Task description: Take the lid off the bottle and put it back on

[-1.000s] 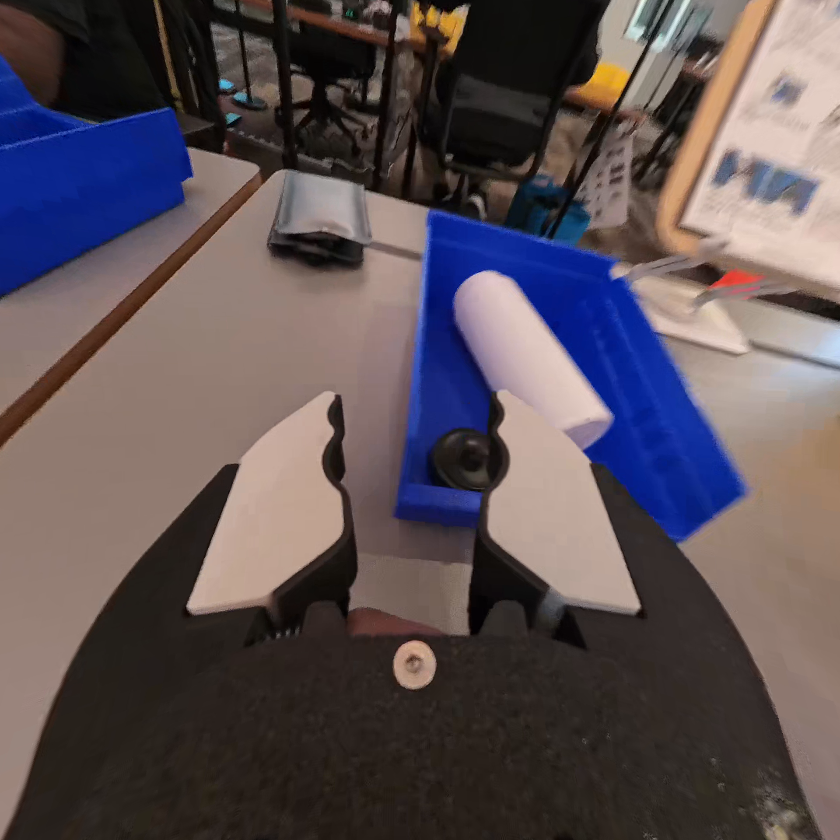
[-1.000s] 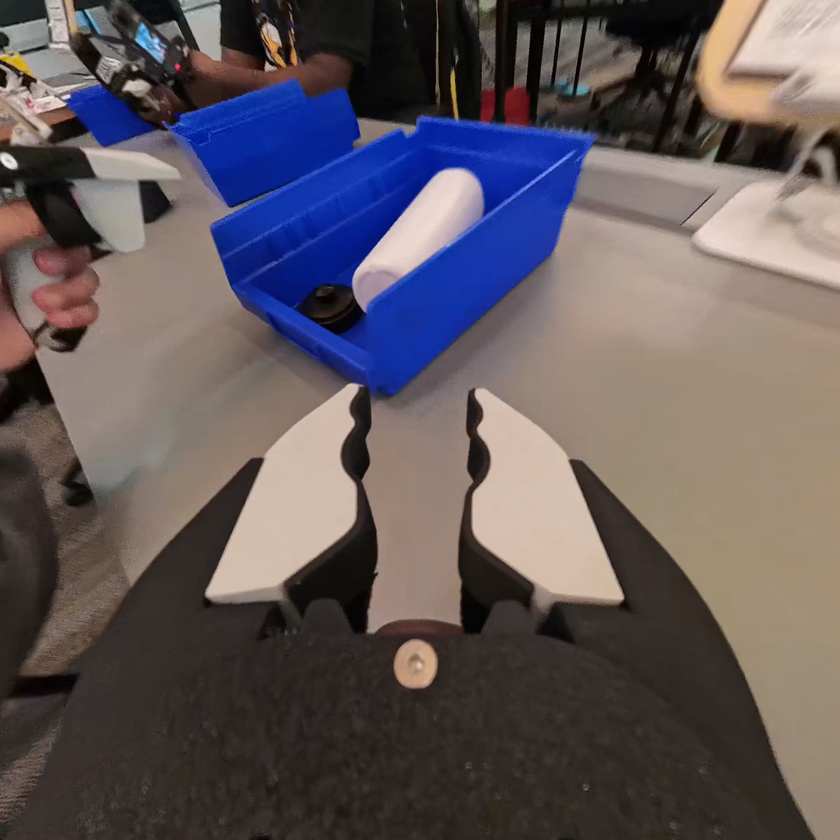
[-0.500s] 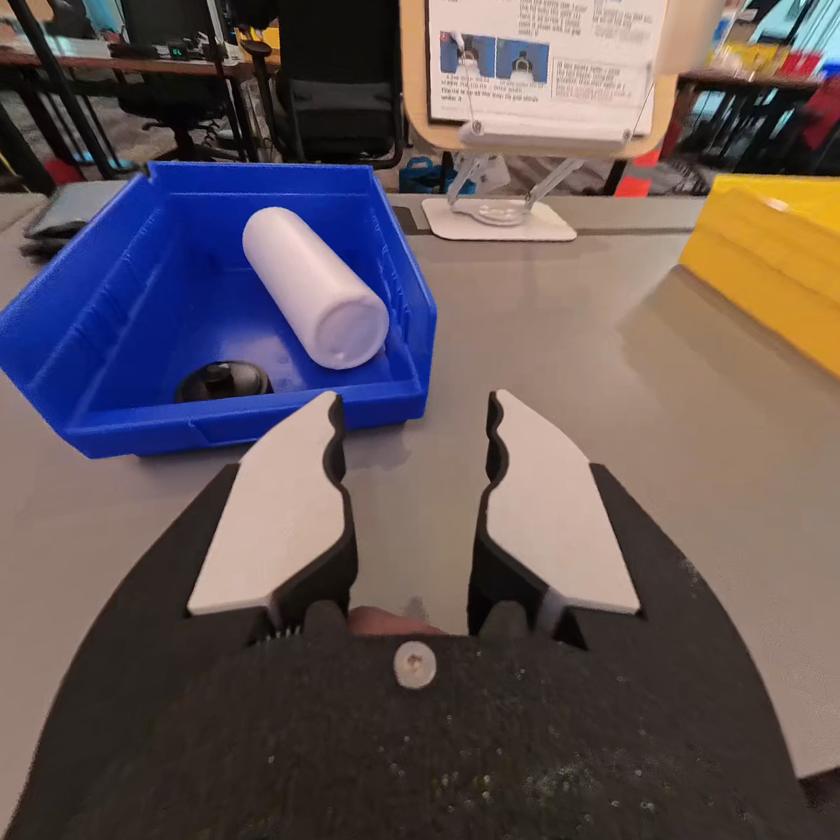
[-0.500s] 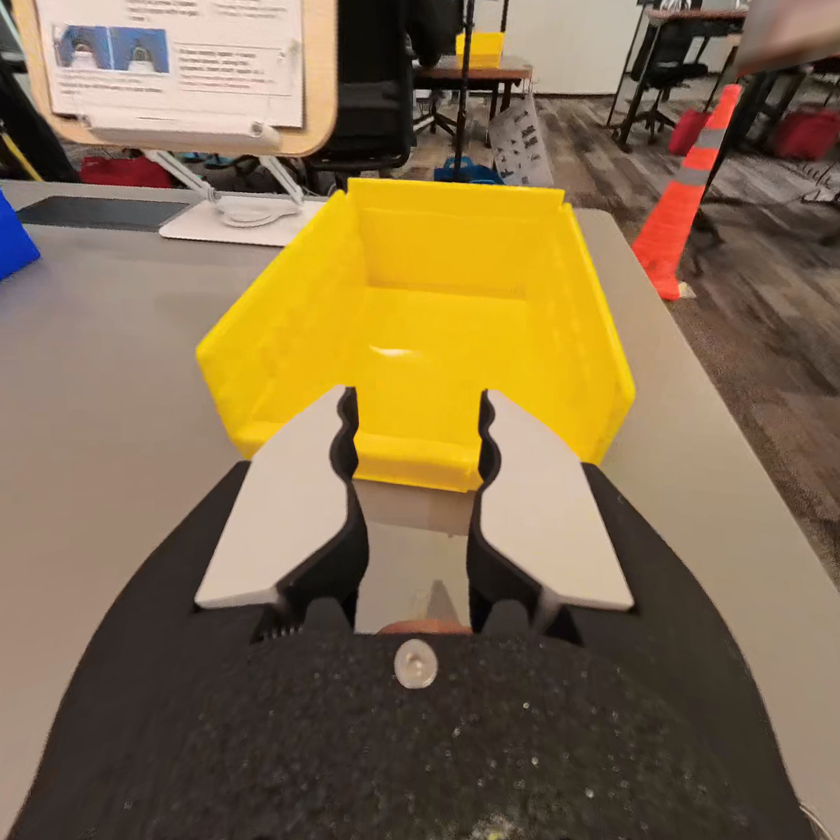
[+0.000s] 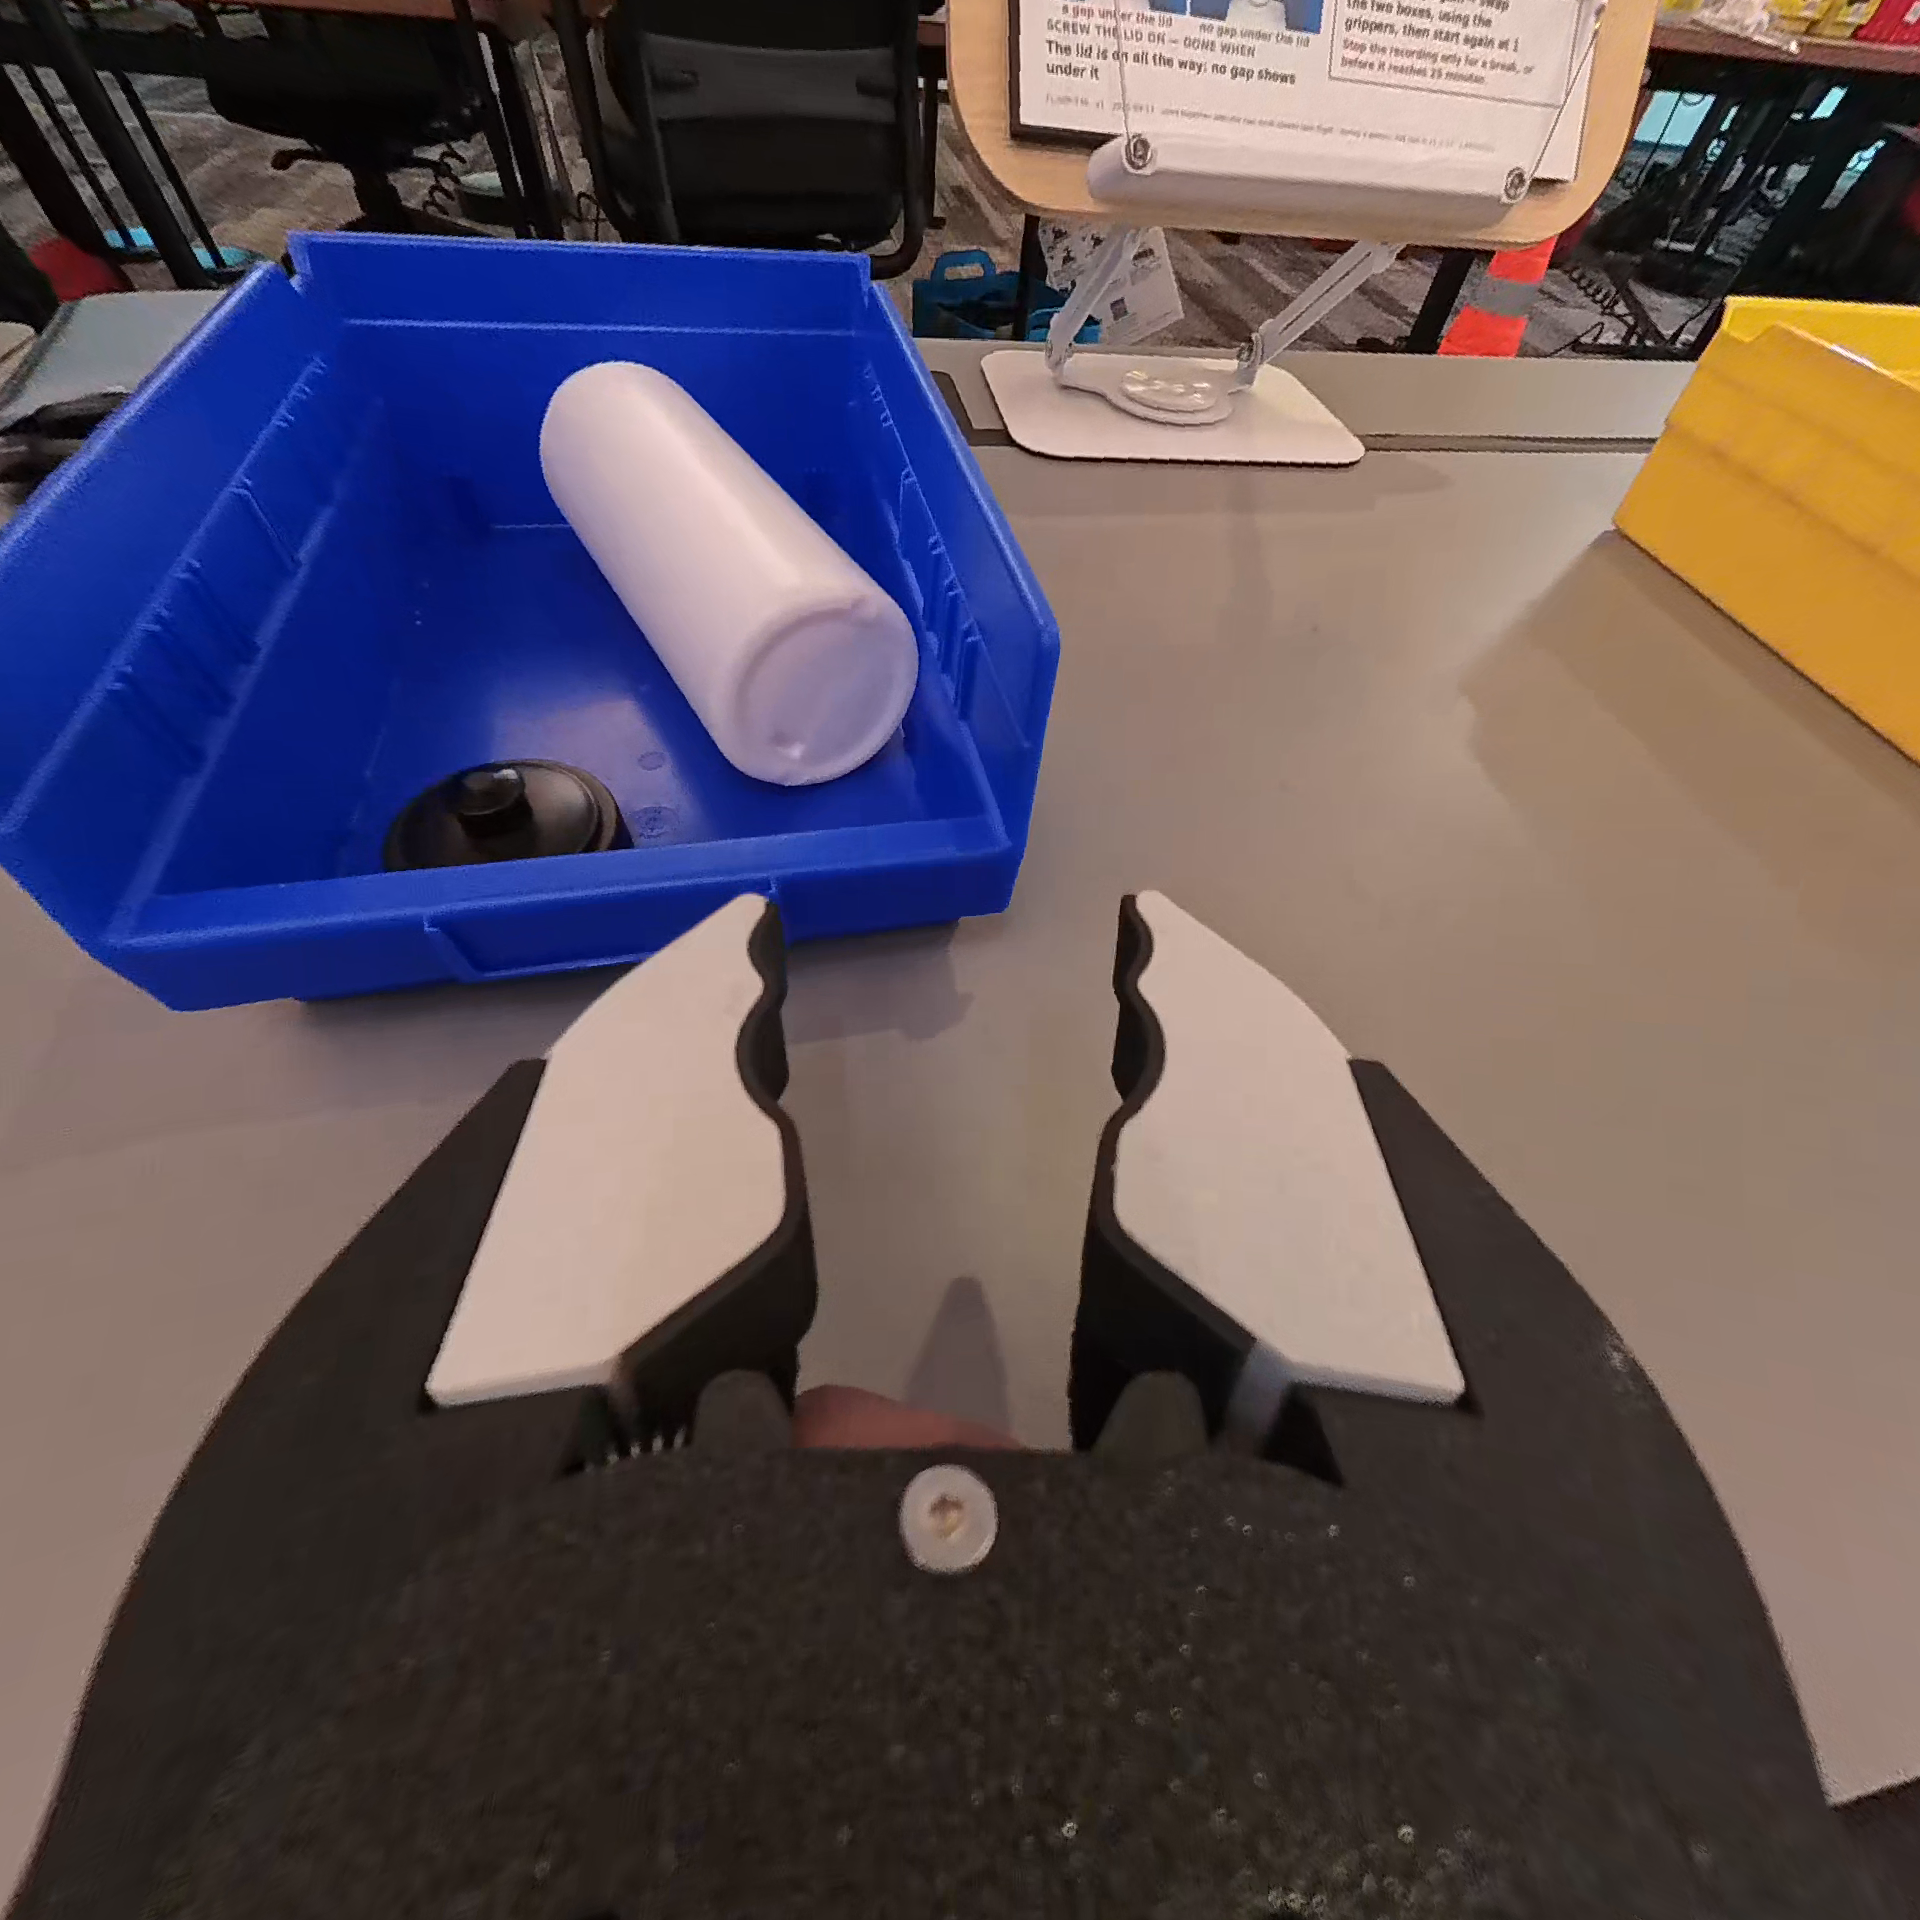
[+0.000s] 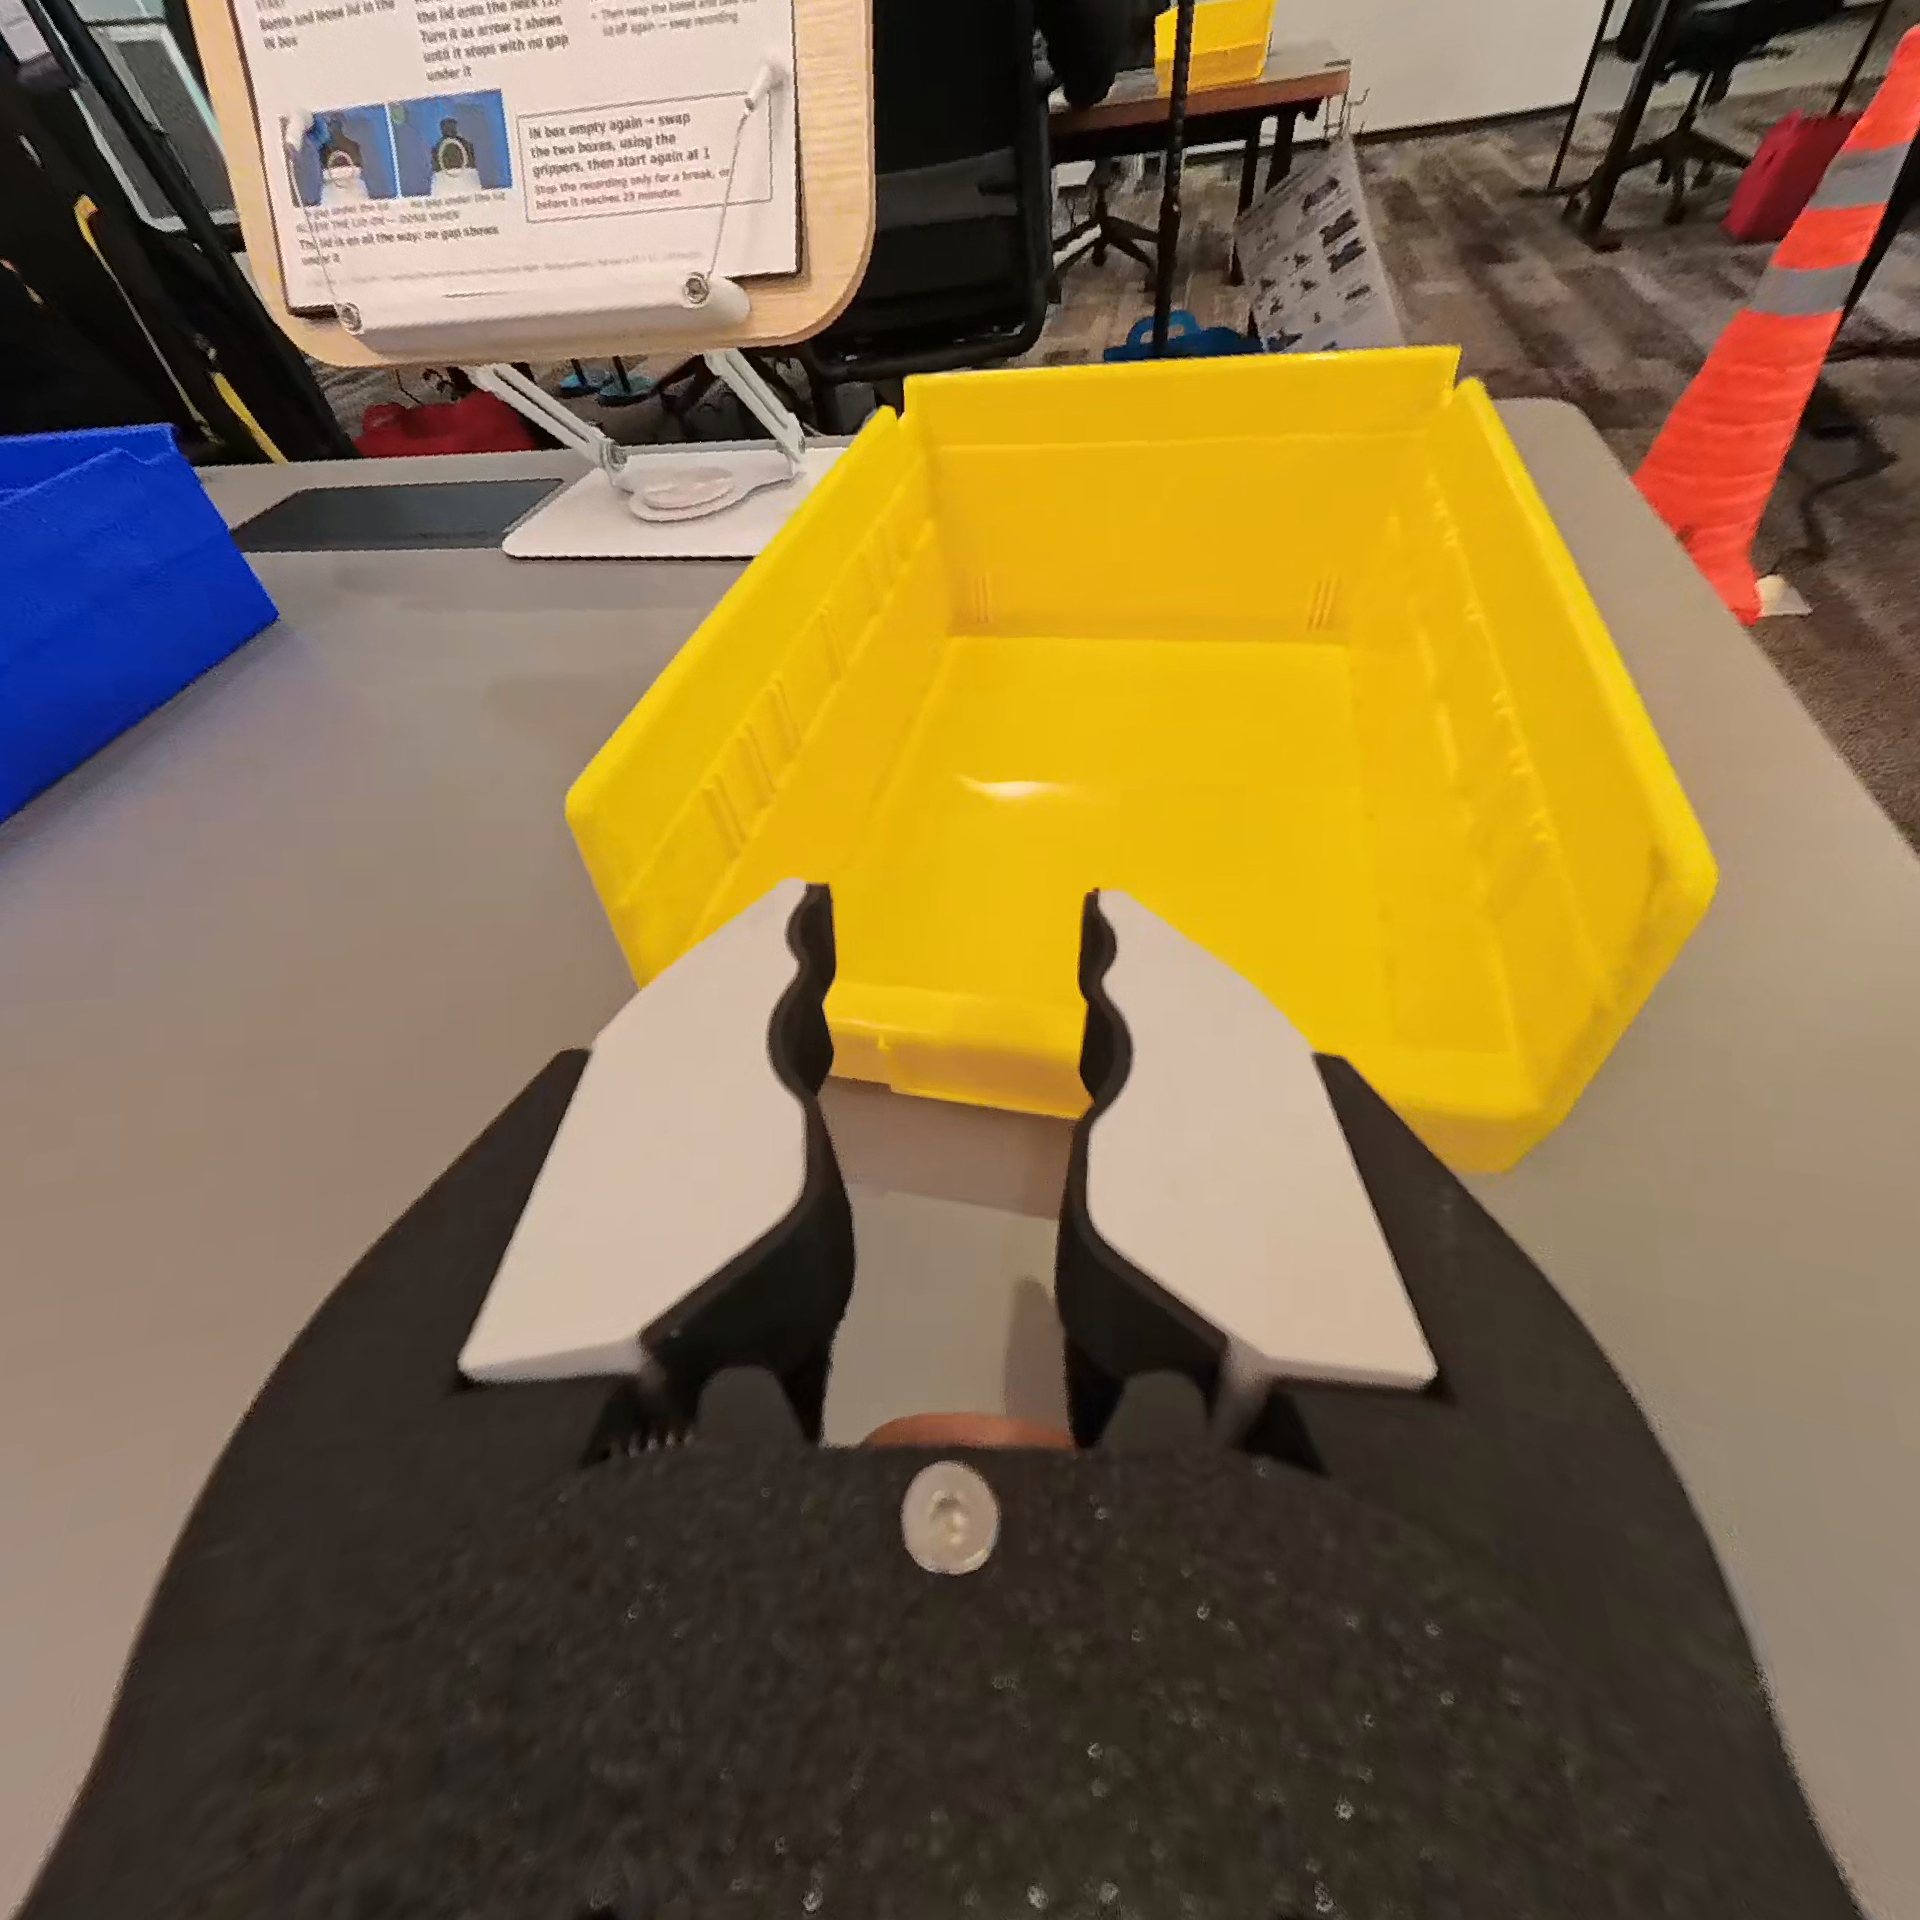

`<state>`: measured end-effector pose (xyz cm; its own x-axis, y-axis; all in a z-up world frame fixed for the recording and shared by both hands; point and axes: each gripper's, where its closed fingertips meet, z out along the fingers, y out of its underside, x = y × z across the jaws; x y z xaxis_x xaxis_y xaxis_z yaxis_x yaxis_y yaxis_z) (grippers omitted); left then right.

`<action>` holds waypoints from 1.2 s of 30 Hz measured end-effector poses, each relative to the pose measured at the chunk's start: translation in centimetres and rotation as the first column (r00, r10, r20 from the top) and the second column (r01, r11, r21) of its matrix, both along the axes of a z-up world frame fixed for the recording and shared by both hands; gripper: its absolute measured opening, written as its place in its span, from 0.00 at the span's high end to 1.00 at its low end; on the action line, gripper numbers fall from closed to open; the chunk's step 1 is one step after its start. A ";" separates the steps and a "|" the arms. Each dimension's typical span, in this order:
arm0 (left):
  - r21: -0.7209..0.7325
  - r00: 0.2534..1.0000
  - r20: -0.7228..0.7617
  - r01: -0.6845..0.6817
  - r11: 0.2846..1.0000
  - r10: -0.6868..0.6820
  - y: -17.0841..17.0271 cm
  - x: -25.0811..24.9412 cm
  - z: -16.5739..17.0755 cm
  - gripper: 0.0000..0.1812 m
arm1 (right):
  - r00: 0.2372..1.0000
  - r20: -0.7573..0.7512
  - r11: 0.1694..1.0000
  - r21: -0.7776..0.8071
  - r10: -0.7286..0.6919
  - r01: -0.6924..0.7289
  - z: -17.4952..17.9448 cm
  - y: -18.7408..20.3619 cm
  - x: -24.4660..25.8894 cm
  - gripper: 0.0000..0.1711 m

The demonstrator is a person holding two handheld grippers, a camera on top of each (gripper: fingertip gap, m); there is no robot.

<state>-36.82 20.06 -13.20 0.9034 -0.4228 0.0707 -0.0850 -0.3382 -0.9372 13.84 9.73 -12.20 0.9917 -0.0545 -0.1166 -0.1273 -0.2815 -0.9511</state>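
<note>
A white bottle lies on its side in a blue bin, its flat base toward me. A black lid with a knob lies apart from it on the bin floor at the front left. My left gripper is open and empty, above the table just in front of the bin's front right corner. My right gripper is open and empty, at the front edge of a yellow bin with nothing in it. A corner of the blue bin shows at the left of the right wrist view.
A wooden board with a printed sheet stands on a white stand at the back of the grey table; it also shows in the right wrist view. The yellow bin's corner is at right. An orange cone and chairs stand beyond the table.
Both views swung right: the left from beside the blue bin to face its front, the right from the blue bin to the yellow bin. Both grippers stayed open.
</note>
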 end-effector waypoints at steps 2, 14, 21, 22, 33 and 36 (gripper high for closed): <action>-0.014 1.000 0.003 0.001 1.000 -0.001 0.0 0.0 -0.2 0.66 | 1.000 -0.007 1.000 -0.002 -0.004 0.004 -0.1 0.0 0.1 0.74; -0.577 0.996 0.066 -0.012 0.817 0.061 14.6 0.9 2.2 0.48 | 0.999 0.039 1.000 -0.001 0.028 -0.028 0.2 -0.2 -1.4 0.74; -0.750 0.976 -0.060 -0.181 0.636 0.208 23.6 0.8 -2.2 0.47 | 0.999 -0.004 0.999 -0.028 0.042 -0.042 -0.7 0.0 -1.2 0.74; -0.767 0.973 -0.084 -0.200 0.609 0.213 24.1 0.7 -3.2 0.47 | 0.999 -0.005 0.999 -0.028 0.043 -0.043 -0.7 0.0 -1.2 0.74; -0.837 0.987 -0.056 -0.129 0.533 0.151 25.7 -0.3 -6.4 0.53 | 0.997 -0.026 0.995 -0.064 0.070 -0.072 -1.8 -0.1 -1.8 0.74; -0.801 0.991 -0.012 -0.089 0.593 0.132 26.2 -1.1 -5.2 0.53 | 0.997 -0.013 0.995 -0.070 0.077 -0.078 -1.8 -0.1 -2.1 0.74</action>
